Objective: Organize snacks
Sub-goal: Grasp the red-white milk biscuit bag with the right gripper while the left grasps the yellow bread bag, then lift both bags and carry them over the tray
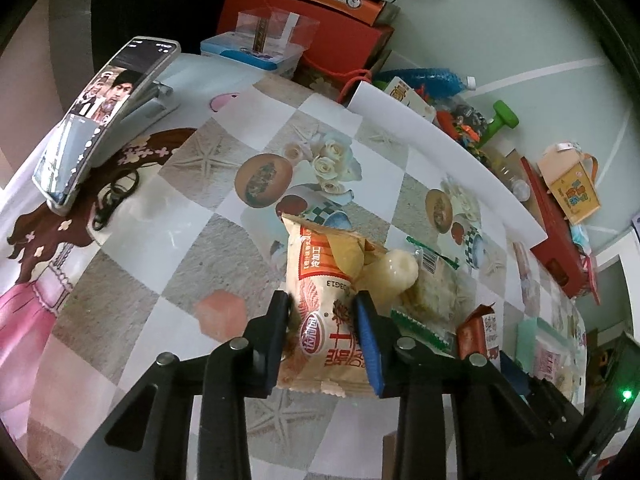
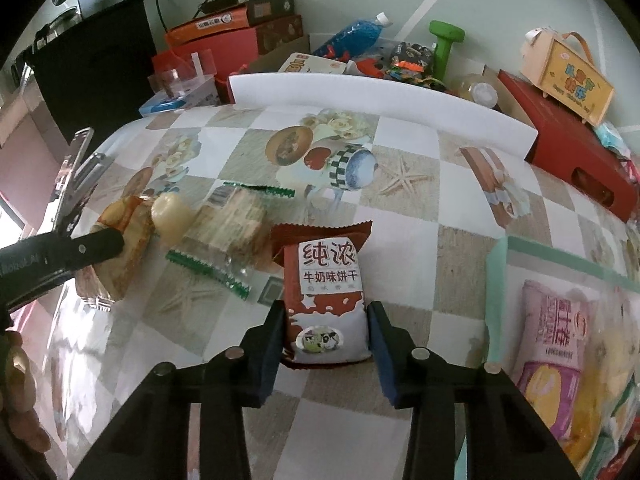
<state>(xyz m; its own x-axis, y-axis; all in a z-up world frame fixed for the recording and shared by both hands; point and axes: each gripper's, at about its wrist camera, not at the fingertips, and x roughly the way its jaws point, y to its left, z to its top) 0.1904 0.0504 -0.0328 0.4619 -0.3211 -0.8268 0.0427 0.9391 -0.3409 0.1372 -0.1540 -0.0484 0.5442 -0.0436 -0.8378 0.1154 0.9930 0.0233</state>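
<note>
Left wrist view: the left gripper (image 1: 324, 300) pinches the lower half of a beige and orange snack packet (image 1: 324, 300), both fingers pressing its sides. The packet lies on the patterned table (image 1: 208, 216) near the front edge. Touching its right side sits a pale jelly cup (image 1: 394, 272), and beside that a clear green-edged cracker pack (image 1: 432, 296). A phone on a stand (image 1: 100, 120) stands toward the table's far left corner.

Right wrist view: the right gripper (image 2: 327, 320) is closed on a brown milk biscuit packet (image 2: 326, 292), fingers against both its sides, near the front edge. A mint-green tray (image 2: 500, 280) at the right edge holds a pink snack bag (image 2: 556, 344). A white foam board (image 2: 380, 96) runs along the far edge.
</note>
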